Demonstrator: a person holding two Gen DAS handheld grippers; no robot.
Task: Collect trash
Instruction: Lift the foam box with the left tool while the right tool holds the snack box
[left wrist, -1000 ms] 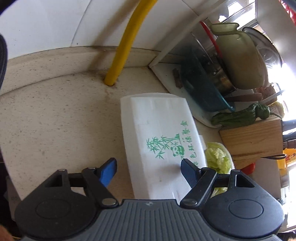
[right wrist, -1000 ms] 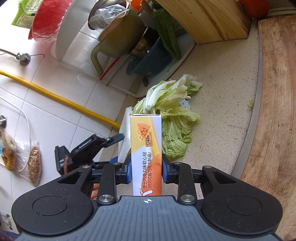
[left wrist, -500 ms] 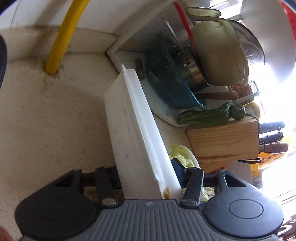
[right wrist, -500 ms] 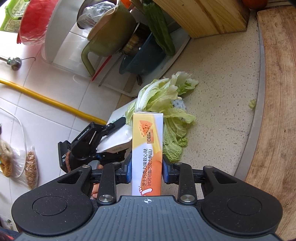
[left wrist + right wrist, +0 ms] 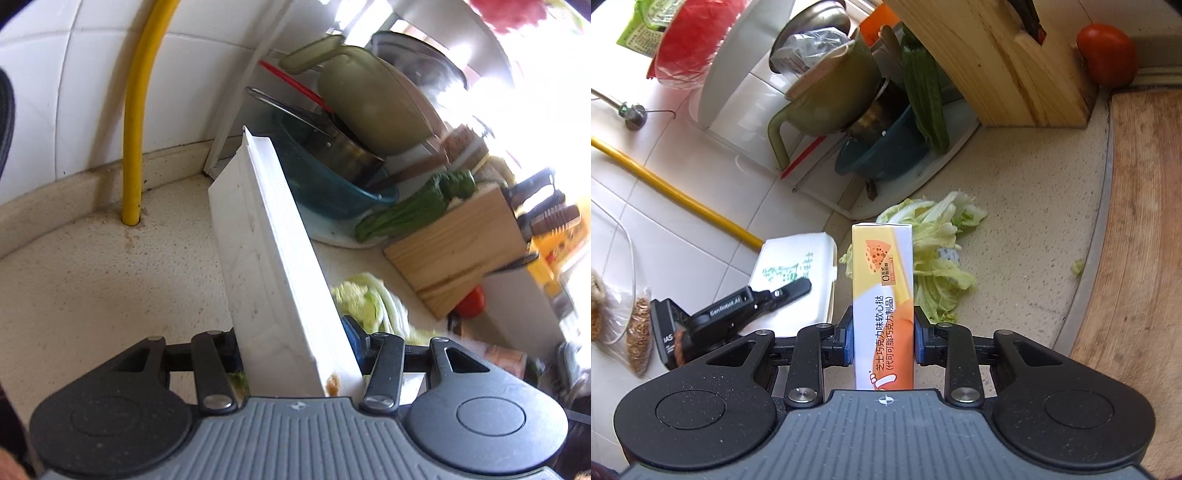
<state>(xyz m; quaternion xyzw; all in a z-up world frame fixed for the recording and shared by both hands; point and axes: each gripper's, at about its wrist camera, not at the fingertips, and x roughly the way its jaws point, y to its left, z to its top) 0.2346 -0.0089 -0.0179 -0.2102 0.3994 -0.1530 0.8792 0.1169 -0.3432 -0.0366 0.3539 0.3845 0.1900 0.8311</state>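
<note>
Landmark: knife block [image 5: 993, 59], pale wood, at the back of my speckled counter [image 5: 1027, 206].
Left gripper [image 5: 295, 343]: my jaws are clamped on a white foam takeout box [image 5: 266, 243]; it's tilted on edge and off the counter at my end. Brown sauce smear on the edge nearest the camera.
Same box, right view: foam takeout box [image 5: 798, 273] with green print, well to the left of the knife block, near the yellow pipe [image 5: 672, 195].
Right gripper [image 5: 882, 339]: closed tight on an orange-yellow cheese snack carton [image 5: 882, 295], pointing straight out from my jaws.
Cabbage leaves [image 5: 938, 258]: loose on the counter below the knife block, just behind the carton.
Dish rack tray [image 5: 916, 177]: left of the knife block, with a teal bowl, green jug and green pepper on it.
Tomato [image 5: 1108, 53]: just right of the knife block.
</note>
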